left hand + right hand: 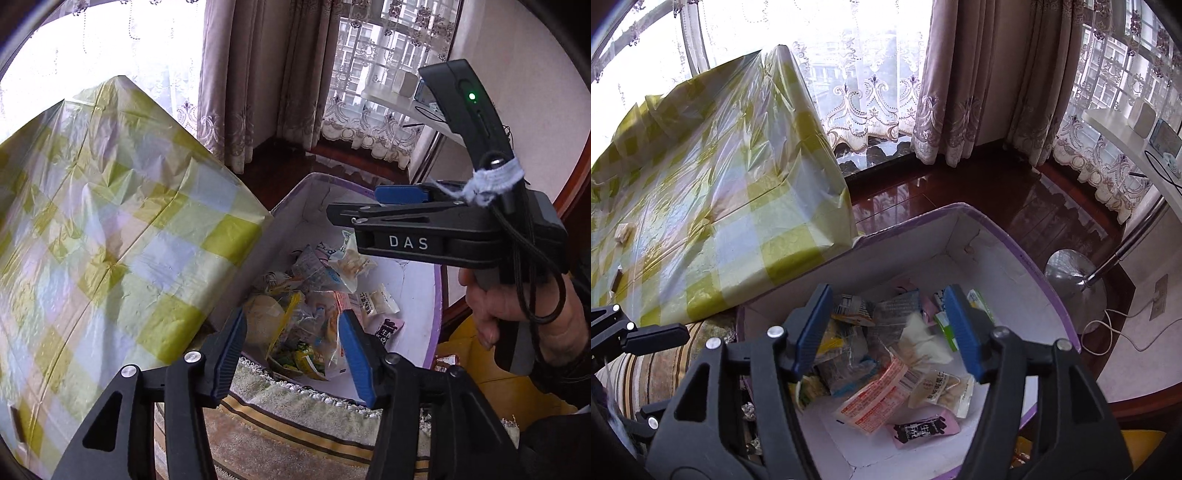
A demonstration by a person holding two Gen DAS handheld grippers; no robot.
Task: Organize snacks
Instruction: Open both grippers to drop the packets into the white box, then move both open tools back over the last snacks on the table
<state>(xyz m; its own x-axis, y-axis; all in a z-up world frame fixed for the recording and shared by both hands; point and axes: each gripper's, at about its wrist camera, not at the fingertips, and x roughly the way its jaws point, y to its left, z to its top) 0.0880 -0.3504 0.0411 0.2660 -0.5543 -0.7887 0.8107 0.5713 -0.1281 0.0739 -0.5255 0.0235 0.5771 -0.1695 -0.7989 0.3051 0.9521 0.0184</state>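
Right wrist: right gripper (886, 332) wide, empty, above snacks (886, 380)

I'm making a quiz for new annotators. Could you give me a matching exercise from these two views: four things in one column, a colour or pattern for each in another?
Things:
1. Tablecloth
2. Box rim
3. Small packet with black lettering
4. Packet with red print

Descriptions:
A. purple
B. pink
C. yellow-green and white checks
D. orange-red and white

Pairs: 1-C, 2-A, 3-B, 4-D
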